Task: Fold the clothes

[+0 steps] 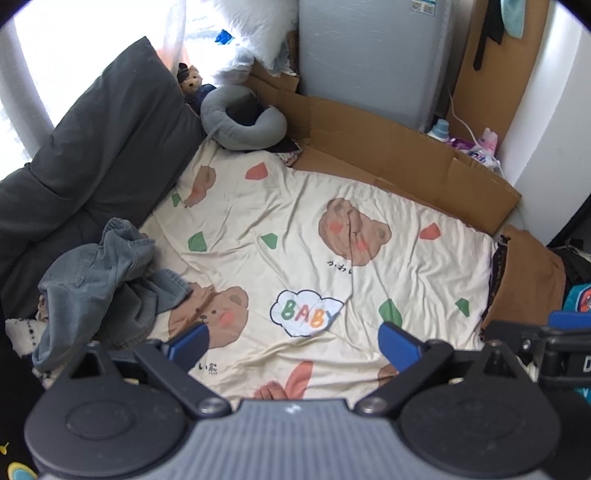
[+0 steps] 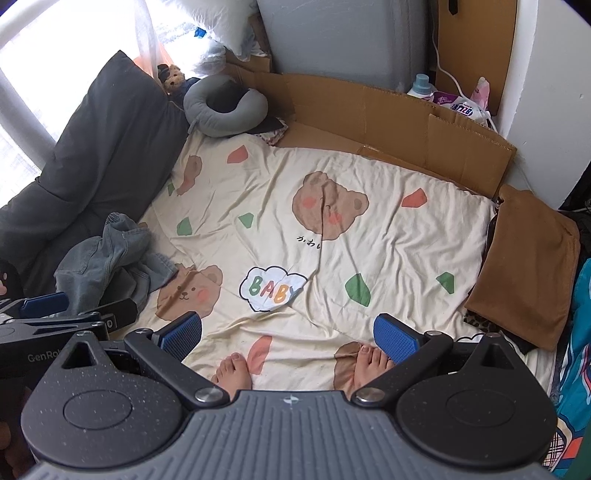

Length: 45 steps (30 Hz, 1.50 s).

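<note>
Both the left gripper [image 1: 293,341] and right gripper [image 2: 288,334] hang spread wide and empty; the crumpled jeans [image 1: 107,280] could snag or bunch if pinched mid-heap

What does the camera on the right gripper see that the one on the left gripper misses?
Only the right wrist view shows both bare feet and the whole folded brown cloth. Only the left wrist view shows the turquoise item hanging at top right. Both show the crumpled jeans on the bear-print sheet, the grey neck pillow, and both open, empty grippers: left gripper, right gripper.
</note>
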### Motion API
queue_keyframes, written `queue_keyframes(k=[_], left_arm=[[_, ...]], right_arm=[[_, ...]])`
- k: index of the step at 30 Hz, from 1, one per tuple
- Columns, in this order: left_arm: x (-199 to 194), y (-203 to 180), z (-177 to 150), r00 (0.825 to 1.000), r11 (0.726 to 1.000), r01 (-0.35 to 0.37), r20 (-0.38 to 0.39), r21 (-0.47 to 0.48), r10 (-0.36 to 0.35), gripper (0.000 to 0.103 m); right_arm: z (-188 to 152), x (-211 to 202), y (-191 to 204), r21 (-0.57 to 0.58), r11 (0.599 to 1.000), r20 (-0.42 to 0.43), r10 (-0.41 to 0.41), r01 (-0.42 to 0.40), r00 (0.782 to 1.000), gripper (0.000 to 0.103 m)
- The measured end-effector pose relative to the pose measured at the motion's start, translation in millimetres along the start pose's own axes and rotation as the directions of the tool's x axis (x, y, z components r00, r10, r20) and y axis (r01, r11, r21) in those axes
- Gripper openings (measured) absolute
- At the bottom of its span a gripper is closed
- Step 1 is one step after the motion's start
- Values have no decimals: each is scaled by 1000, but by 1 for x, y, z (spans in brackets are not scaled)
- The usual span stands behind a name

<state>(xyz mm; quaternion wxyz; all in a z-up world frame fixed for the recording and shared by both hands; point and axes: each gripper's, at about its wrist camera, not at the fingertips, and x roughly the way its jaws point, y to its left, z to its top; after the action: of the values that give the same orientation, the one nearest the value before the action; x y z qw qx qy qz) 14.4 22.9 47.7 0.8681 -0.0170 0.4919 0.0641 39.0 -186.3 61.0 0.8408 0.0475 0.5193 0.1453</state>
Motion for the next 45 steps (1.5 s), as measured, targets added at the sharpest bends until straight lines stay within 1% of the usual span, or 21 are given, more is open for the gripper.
queue_keyframes(k=[9, 27, 45], left_arm=[[3, 5, 2, 1000, 1000, 18, -11, -12, -18, 99], [3, 11, 1, 1000, 999, 28, -7, -28, -29, 98], [1, 9, -2, 1000, 999, 26, -2, -36, -26, 98]], right_arm=[[0, 2, -1, 10, 1000, -1, -1, 1, 1000, 102], [1, 0, 2, 5, 999, 11, -32, 32, 999, 102], [1, -1, 3, 1, 998, 16, -56, 56, 998, 102]])
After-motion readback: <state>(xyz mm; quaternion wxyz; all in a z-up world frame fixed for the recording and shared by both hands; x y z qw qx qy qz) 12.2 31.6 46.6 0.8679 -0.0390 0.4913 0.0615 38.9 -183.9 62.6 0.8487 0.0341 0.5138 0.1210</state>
